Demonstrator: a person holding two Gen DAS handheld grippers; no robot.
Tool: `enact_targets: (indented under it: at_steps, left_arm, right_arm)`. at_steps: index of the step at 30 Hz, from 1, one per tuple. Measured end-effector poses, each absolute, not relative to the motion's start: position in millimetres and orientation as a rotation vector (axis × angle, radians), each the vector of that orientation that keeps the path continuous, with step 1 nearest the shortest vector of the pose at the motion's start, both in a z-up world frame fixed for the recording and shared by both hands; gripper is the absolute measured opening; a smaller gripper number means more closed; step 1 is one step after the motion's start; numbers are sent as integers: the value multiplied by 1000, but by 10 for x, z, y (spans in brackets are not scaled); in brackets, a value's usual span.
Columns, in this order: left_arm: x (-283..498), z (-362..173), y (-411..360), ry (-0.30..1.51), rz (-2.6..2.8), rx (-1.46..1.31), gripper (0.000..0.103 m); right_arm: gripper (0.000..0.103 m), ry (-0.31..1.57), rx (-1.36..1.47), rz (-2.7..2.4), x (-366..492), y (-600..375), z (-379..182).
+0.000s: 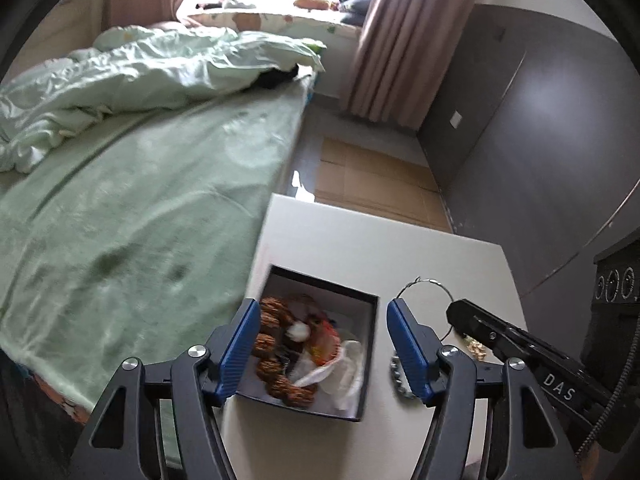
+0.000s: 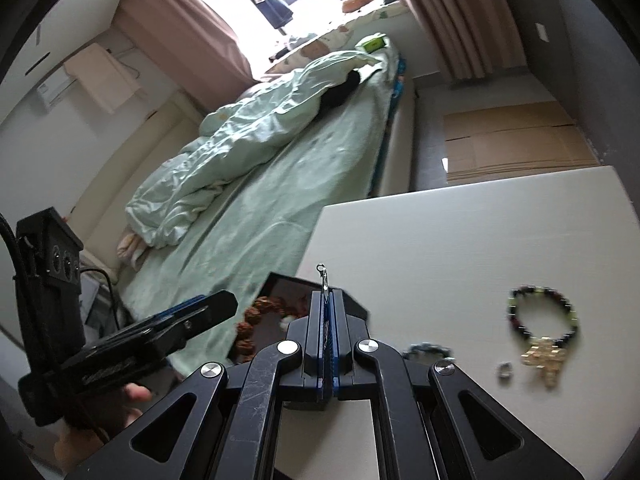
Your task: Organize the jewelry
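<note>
Left wrist view. The left gripper [image 1: 320,344] hangs over a dark open box [image 1: 370,354] near the left edge of a white table [image 1: 400,240]; its blue-padded jaws stand apart with nothing between them. The box holds brown beaded bracelets [image 1: 276,340] and a clear plastic bag [image 1: 344,372]. The right gripper [image 1: 460,312] enters from the right, closed on a thin wire hoop [image 1: 424,292] lifted just beside the box's right wall. A chain of silvery beads [image 1: 400,380] lies on the table under the left gripper's right finger. Bare tabletop extends beyond the box to the far edge.

Right wrist view. The right gripper [image 2: 327,300] is clamped on the wire hoop [image 2: 325,278], whose end juts above the fingertips. Only this view shows a dark beaded bracelet [image 2: 544,316] with a gold charm and a small ring [image 2: 505,370], lying on the table [image 2: 460,240] well right of the box [image 2: 280,284].

Room. A bed with green bedding [image 1: 140,200] adjoins the table's left side; flattened cardboard [image 2: 516,140] lies on the floor beyond its far edge.
</note>
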State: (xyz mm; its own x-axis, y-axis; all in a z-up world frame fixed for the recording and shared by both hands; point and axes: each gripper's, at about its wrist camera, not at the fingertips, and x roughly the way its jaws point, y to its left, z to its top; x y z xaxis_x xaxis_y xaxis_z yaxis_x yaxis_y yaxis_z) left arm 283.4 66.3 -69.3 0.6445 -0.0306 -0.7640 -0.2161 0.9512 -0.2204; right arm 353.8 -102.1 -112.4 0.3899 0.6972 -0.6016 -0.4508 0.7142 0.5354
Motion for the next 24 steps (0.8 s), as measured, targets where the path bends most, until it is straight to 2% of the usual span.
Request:
enact_targets:
  at_steps: [11, 13, 15, 16, 24]
  left_arm:
    - [2679, -699, 991, 877, 156, -344, 67]
    - [2675, -698, 999, 878, 153, -347, 67]
    - [2667, -696, 988, 880, 149, -343, 67]
    - [2668, -692, 971, 880, 145, -340, 67]
    - [2721, -707, 780, 887, 97, -324, 67]
  right_arm:
    - [4, 953, 306, 821, 3523, -596, -1204]
    - [12, 987, 309, 834, 3538, -551, -1238]
    - [54, 992, 305, 808, 3546, -574, -1255]
    - [58, 982, 299, 786, 3545, -617, -1247]
    - [58, 981, 354, 672, 3612, -1192, -1248]
